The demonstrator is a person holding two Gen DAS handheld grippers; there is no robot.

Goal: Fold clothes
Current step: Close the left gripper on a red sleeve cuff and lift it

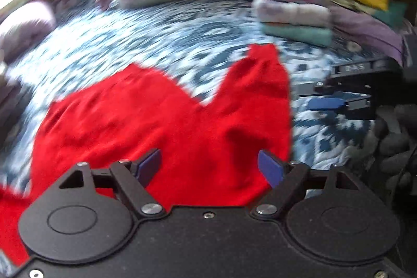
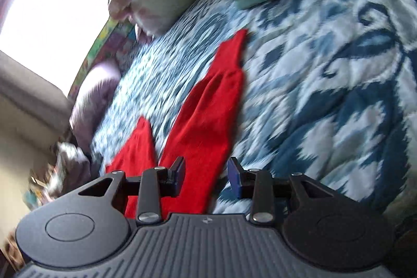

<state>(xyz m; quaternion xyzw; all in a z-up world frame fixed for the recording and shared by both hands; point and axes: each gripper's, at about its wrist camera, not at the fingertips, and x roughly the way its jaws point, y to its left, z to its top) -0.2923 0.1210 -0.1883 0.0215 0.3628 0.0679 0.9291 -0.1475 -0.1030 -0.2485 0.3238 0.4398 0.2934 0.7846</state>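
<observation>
Red garment (image 1: 161, 121), bare bedspread (image 1: 130, 43) around

The red garment (image 1: 161, 121) is soft, matt knit-looking cloth, lying on a quilted, printed blue-and-white bedspread (image 1: 146, 38) of matt fabric. The left gripper (image 1: 208, 168) is matt black plastic with shiny metal screws and smooth blue pads (image 1: 269, 168). The folded stack (image 1: 294, 14) near the bed's far edge is soft cloth.
</observation>
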